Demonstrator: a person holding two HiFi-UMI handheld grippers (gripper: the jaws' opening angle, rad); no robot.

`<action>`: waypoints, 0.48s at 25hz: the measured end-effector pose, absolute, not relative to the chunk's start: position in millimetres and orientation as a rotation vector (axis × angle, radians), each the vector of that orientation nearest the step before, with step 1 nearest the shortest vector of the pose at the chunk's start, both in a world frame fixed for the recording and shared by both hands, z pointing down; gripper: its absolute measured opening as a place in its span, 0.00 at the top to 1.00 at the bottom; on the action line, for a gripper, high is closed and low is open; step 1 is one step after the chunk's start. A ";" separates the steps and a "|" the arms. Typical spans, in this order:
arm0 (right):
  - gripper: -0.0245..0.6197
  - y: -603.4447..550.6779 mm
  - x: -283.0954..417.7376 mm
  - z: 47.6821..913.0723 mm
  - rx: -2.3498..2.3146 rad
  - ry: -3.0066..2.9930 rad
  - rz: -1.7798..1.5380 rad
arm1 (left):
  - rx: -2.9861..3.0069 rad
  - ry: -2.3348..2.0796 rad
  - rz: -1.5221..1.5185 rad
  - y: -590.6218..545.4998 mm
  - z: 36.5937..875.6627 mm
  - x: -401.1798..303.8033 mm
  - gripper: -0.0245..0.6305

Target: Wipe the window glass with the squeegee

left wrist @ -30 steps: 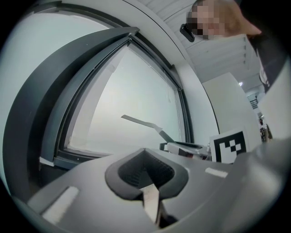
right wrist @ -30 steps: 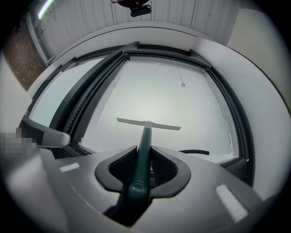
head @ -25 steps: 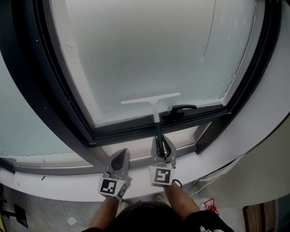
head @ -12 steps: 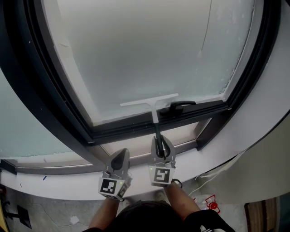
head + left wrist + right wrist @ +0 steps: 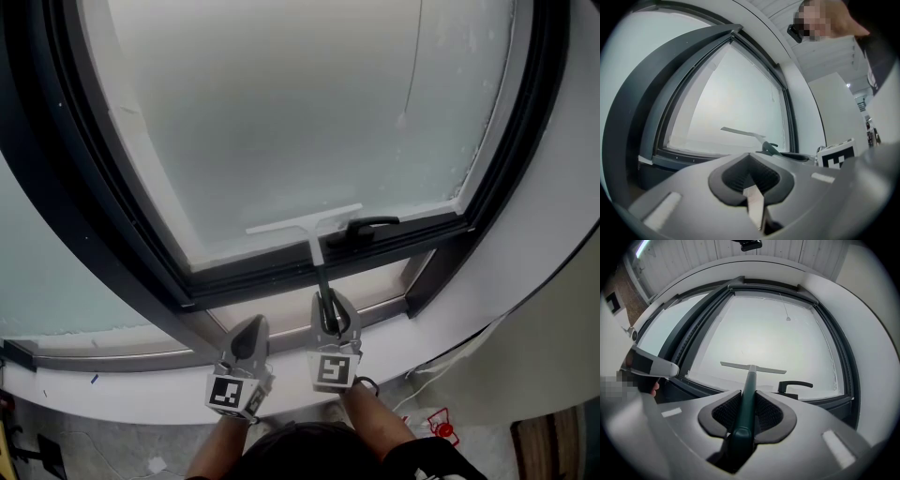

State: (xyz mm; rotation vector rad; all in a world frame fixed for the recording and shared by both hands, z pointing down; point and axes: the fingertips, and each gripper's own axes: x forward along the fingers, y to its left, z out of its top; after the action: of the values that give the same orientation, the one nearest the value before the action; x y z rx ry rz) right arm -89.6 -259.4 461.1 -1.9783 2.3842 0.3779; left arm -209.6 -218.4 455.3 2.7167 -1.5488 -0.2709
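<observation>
A squeegee (image 5: 307, 228) with a white blade and dark green handle (image 5: 746, 399) lies against the frosted window glass (image 5: 291, 122), its blade level near the pane's lower edge. My right gripper (image 5: 329, 314) is shut on the handle's end, below the window frame; in the right gripper view the jaws clamp the handle on both sides. My left gripper (image 5: 247, 339) hangs just left of it, shut with nothing between its jaws. From the left gripper view the blade (image 5: 740, 133) shows far off against the glass.
A black window handle (image 5: 367, 226) sits on the lower frame right beside the blade's right end. The dark frame (image 5: 112, 206) surrounds the pane. A pale sill (image 5: 141, 389) runs below. Cables and a red object (image 5: 439, 427) lie on the floor at the right.
The squeegee blade has slid a little lower on the glass, toward the lower frame and the black handle. Both grippers stay close together below the sill.
</observation>
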 end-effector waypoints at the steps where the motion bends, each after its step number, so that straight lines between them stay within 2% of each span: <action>1: 0.81 -258.7 -88.0 460.0 -1.980 2.375 0.371 | 2.718 -1.548 -0.270 -218.4 455.8 -209.3 0.96; 7: 0.81 -251.9 -61.0 390.8 -1.915 2.251 0.473 | 2.714 -1.594 -0.246 -226.6 447.7 -212.2 0.96; 12: 0.81 -271.8 -32.8 298.1 -1.805 2.156 0.668 | 2.779 -1.587 -0.377 -235.2 416.8 -176.3 0.96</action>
State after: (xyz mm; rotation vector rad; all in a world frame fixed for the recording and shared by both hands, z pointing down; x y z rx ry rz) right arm -32.8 -271.8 298.1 -1.8050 2.1556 0.6680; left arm -176.3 -235.2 416.8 2.7791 -1.5873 -0.3771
